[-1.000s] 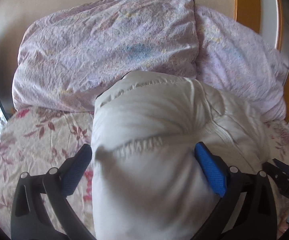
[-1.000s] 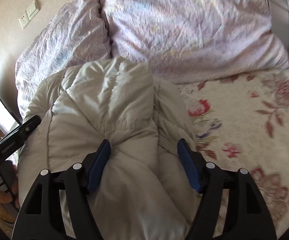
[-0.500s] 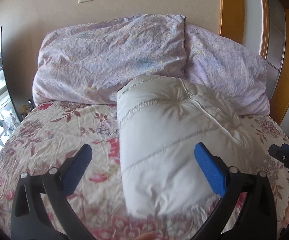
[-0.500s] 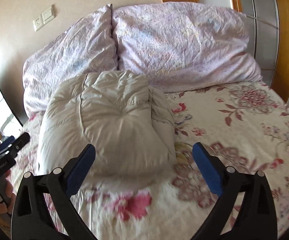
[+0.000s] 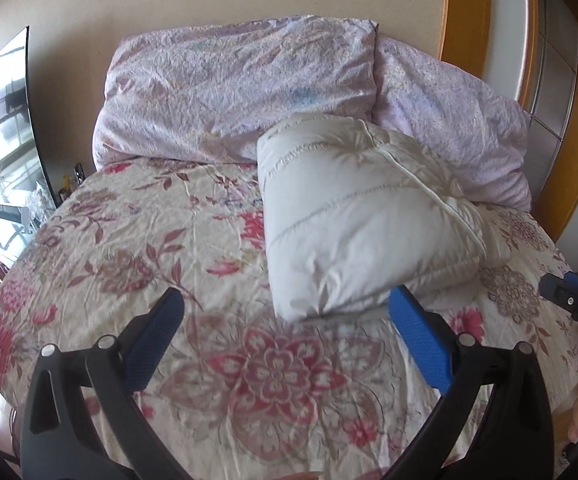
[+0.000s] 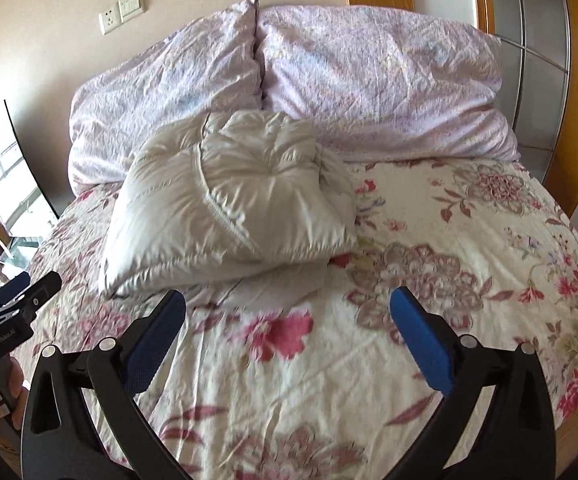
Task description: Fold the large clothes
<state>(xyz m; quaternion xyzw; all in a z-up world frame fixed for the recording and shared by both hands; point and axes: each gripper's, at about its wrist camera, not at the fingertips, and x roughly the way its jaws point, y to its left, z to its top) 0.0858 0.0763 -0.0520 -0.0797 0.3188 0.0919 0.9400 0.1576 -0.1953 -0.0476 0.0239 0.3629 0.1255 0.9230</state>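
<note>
Cream quilted puffer jacket point(image 6: 229, 204), folded into a bundle, lies on the floral bedsheet point(image 6: 429, 320) against lilac pillows point(image 6: 369, 80); left claw point(image 5: 285, 328) and right claw point(image 6: 287, 326) both gape empty.

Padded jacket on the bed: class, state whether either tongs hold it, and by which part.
Nothing is held. The left tongs and right tongs are open, and the folded padded jacket lies free on the bed.

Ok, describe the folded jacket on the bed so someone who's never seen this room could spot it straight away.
Start at the bed with the flowered sheet and look toward its head, where two pale lilac pillows lean against the wall. Just in front of them lies the folded jacket, a puffy bundle. It is the only plain off-white quilted thing there, with stitched seams and no print.
</note>
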